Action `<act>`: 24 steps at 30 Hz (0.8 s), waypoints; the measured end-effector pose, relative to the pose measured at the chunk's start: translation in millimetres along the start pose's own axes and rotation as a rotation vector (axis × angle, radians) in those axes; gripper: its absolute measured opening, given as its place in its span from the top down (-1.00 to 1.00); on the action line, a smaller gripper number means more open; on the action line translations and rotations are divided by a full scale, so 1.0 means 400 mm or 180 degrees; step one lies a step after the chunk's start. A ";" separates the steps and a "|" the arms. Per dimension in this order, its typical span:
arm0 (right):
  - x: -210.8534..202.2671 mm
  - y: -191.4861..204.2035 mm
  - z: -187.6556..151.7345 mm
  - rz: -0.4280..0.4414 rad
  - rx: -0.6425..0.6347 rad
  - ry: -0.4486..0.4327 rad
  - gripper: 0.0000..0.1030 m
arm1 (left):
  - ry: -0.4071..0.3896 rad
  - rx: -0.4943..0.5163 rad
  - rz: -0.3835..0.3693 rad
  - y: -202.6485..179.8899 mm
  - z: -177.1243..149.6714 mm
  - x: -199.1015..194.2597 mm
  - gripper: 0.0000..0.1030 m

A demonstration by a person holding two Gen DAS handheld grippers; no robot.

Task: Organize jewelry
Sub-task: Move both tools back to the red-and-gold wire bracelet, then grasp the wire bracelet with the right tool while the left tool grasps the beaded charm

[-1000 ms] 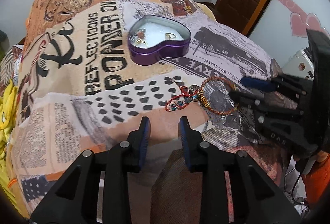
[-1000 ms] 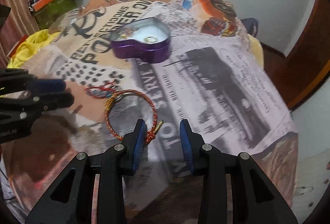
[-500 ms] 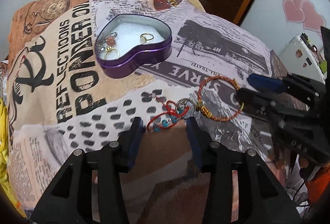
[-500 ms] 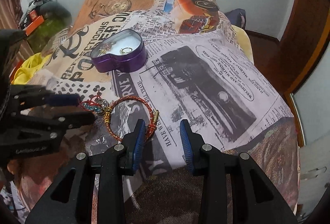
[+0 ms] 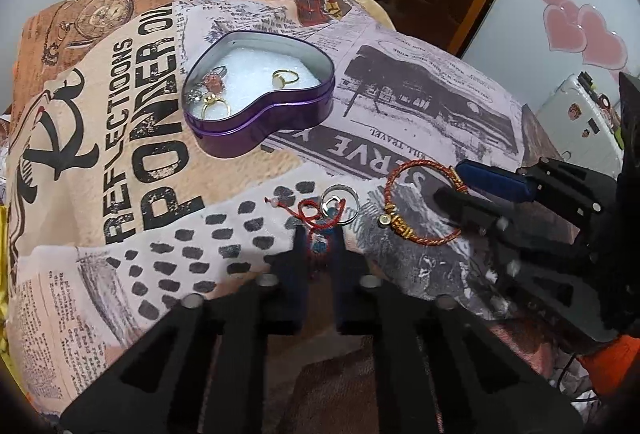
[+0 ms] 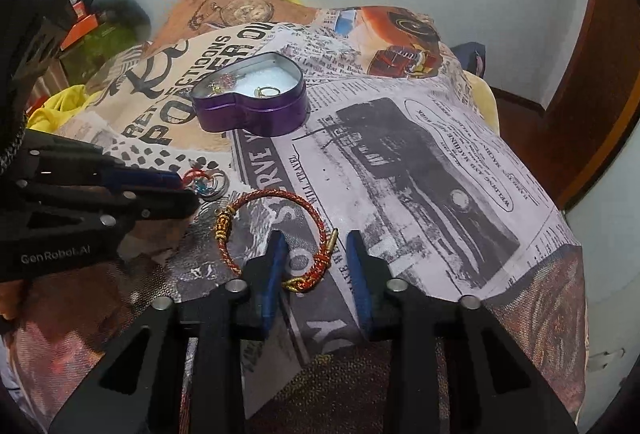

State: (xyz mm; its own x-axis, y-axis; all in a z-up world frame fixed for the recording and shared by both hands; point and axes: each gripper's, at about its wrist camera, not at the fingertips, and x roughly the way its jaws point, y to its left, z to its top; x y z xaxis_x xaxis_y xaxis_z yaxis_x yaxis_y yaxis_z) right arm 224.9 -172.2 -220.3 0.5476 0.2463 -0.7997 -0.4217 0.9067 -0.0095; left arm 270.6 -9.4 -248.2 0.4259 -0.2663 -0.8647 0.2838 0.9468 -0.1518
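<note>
The left claw [image 5: 319, 240] points steeply down at the bed [image 5: 120, 162] and has just closed; its two dark fingers stand almost together, pinching the red cord charm [image 5: 318, 230] between their tips. The charm's red loops and a small pale bead trail out ahead and to the left of those tips, and a silver ring [image 5: 339, 204] attached to it lies just ahead of them on the printed blanket [image 5: 420, 102].

The right claw [image 6: 314, 262] has also been closing, but its blue pads [image 6: 276, 270] are not yet together. The knotted end of the red-and-gold bangle [image 6: 266, 226] lies in the gap between them, close to the left pad; whether that pad touches it cannot be told. The rest of the bangle curves away ahead and to the left of this claw, flat on the blanket, toward the tips of the left claw.

Farther ahead of both claws, well apart from them, sits the purple heart-shaped tin [image 5: 260, 102], open, with a white lining. Three rings lie inside: a gold ring [image 5: 285, 77] alone on the right side, and a gold one and a red-stoned one close together on the left side.

Seen from the left wrist, the right claw reaches in from the right, its tips at the bangle's far side.
</note>
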 end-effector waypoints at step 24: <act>-0.113 -0.011 0.071 0.0178 0.0258 -0.0351 0.86 | -0.0579 -0.0183 0.0088 0.022 0.012 -0.216 0.89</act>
State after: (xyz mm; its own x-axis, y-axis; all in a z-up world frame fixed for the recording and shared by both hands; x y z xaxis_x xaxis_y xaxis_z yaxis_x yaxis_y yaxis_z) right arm 222.6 -177.5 -166.9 0.6029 0.3293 -0.7267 -0.3963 0.9141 0.0854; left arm 240.2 21.1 -172.5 0.5825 -0.2634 -0.7690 0.2226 0.9616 -0.1607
